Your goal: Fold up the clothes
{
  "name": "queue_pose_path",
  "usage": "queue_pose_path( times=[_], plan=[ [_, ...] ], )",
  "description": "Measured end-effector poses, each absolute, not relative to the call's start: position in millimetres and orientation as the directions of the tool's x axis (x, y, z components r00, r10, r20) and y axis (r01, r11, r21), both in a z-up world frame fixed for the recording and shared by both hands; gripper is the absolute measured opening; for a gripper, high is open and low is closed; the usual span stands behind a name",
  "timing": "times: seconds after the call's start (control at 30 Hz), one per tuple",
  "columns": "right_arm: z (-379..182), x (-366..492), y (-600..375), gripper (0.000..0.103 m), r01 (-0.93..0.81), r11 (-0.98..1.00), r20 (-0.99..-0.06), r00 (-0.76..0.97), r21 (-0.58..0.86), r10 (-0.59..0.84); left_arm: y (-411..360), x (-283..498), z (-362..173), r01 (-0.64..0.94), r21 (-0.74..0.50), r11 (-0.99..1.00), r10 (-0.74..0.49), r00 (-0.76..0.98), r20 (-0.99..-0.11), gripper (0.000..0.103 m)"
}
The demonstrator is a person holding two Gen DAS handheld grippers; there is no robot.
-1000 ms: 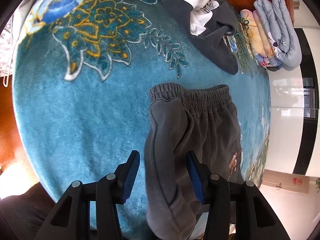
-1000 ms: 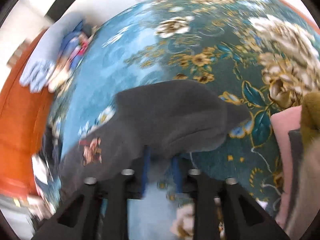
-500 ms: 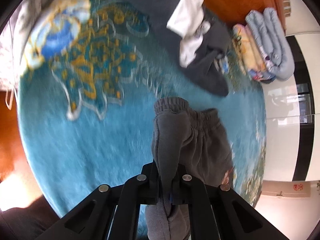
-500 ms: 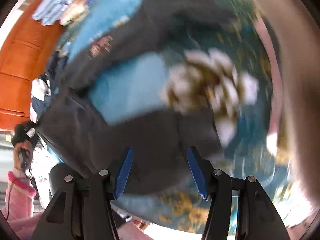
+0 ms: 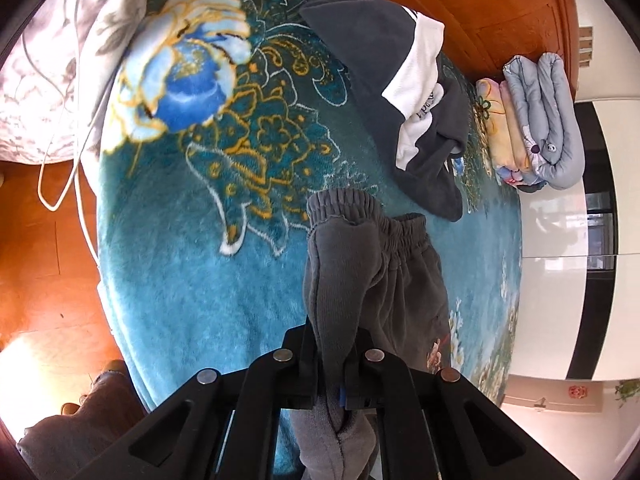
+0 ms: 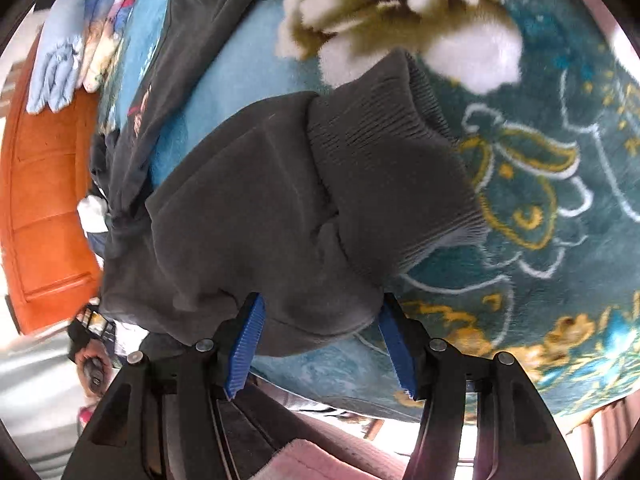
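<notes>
Grey sweatpants [image 5: 400, 280] lie on a blue floral blanket [image 5: 180, 280] spread over a bed. My left gripper [image 5: 334, 376] is shut on a raised fold of the pants that runs up to the elastic waistband [image 5: 340, 204]. In the right wrist view one pant leg [image 6: 248, 208] ends in a ribbed cuff [image 6: 392, 176]. My right gripper [image 6: 320, 344] stands open low over this leg. A bulge of the grey cloth sits between its blue pads [image 6: 246, 344], which do not squeeze it.
A dark hoodie with white panels [image 5: 404, 92] lies beyond the pants. Folded quilts [image 5: 540, 120] are stacked by the wooden board [image 5: 500, 12]. A floral pillow [image 5: 48, 72] and white cable [image 5: 80, 184] sit at the left edge. A person's hand [image 6: 90, 364] shows low left.
My left gripper has shut on the pants' side fold and pulled it up and back. My right gripper has opened and swung down to the cuff end of the leg.
</notes>
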State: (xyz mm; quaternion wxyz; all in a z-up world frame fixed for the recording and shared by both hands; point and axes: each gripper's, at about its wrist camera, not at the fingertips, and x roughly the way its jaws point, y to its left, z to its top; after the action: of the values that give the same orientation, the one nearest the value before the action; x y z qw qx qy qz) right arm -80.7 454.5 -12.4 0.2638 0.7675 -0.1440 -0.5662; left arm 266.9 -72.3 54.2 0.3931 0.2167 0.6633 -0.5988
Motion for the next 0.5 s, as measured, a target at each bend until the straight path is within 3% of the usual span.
queue_pose_path(
  times=[0.07, 0.1, 0.13, 0.17, 0.27, 0.5],
  plan=[
    [-12, -83, 457, 0.057, 0.025, -0.802, -0.77, 0.301, 0.596, -0.563, -71, 265, 58, 0.758, -0.627, 0.181, -0.181, -0.601, -0.779, 0.007],
    [-10, -85, 458, 0.049, 0.005, -0.791, -0.759, 0.286, 0.612, -0.585, -70, 264, 61, 0.76, -0.627, 0.172, -0.18, -0.602, -0.778, 0.007],
    [-5, -87, 459, 0.028, -0.009, -0.777, -0.747, 0.269, 0.629, -0.608, -70, 263, 63, 0.763, -0.626, 0.162, -0.18, -0.601, -0.779, 0.007],
    [1, -90, 459, 0.017, -0.02, -0.762, -0.734, 0.253, 0.648, -0.631, -70, 262, 65, 0.766, -0.624, 0.153, -0.179, -0.6, -0.78, 0.007],
    [35, -103, 458, 0.011, 0.015, -0.704, -0.693, 0.188, 0.71, -0.696, -69, 262, 70, 0.769, -0.623, 0.147, -0.179, -0.598, -0.781, 0.007],
    [147, -143, 469, 0.007, 0.176, -0.624, -0.635, 0.003, 0.761, -0.773, -51, 284, 85, 0.726, -0.666, 0.173, -0.242, -0.624, -0.743, 0.007]
  ],
)
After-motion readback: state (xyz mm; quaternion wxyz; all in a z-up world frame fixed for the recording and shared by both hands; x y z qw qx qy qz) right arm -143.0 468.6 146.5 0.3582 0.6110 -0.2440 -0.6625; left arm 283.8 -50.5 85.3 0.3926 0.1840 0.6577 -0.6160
